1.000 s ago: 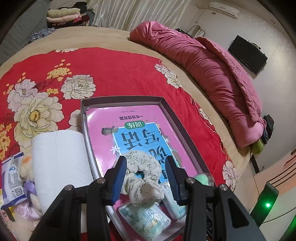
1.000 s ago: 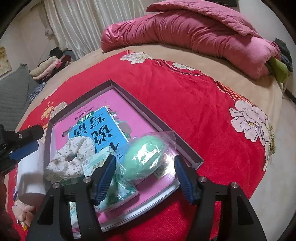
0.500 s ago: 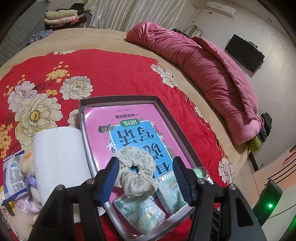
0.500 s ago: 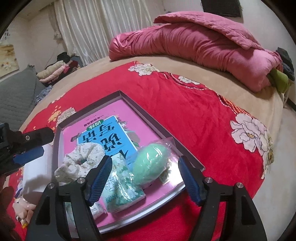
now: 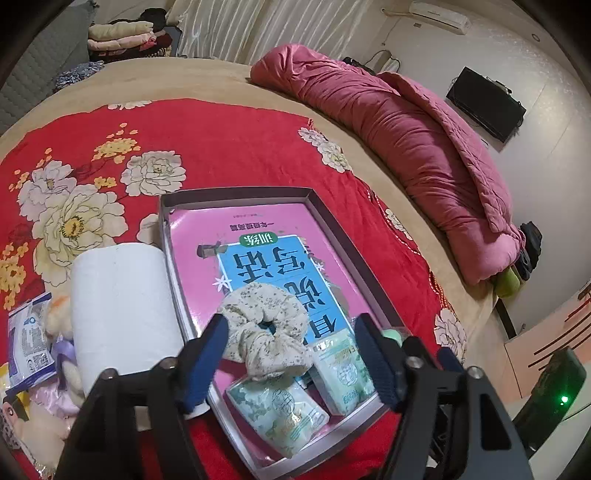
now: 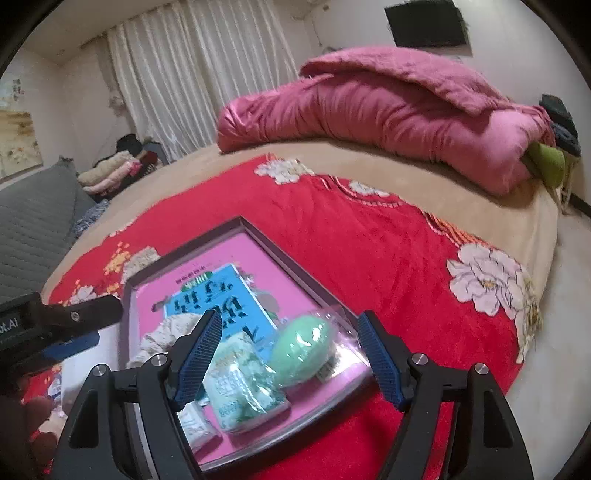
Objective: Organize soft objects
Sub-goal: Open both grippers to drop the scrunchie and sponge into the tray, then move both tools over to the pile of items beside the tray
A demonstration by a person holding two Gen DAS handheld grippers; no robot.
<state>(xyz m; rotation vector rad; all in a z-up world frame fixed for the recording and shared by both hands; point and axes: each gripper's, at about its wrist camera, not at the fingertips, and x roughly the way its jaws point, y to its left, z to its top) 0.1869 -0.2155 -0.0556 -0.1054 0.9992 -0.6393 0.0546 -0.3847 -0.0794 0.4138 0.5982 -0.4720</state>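
Note:
A grey tray lined with a pink and blue booklet lies on the red floral bedspread. In it lie a floral scrunchie, two green tissue packs, and a green sponge in clear wrap. My left gripper is open and empty, raised above the scrunchie. My right gripper is open and empty, above the sponge and tissue pack.
A white paper roll lies left of the tray, with plush toys and packets beside it. A rolled pink quilt lies at the far bed edge. Folded clothes sit behind.
My left gripper has opened wider, let go of the scrunchie and pulled back and up. My right gripper has also drawn back and risen from the tray.

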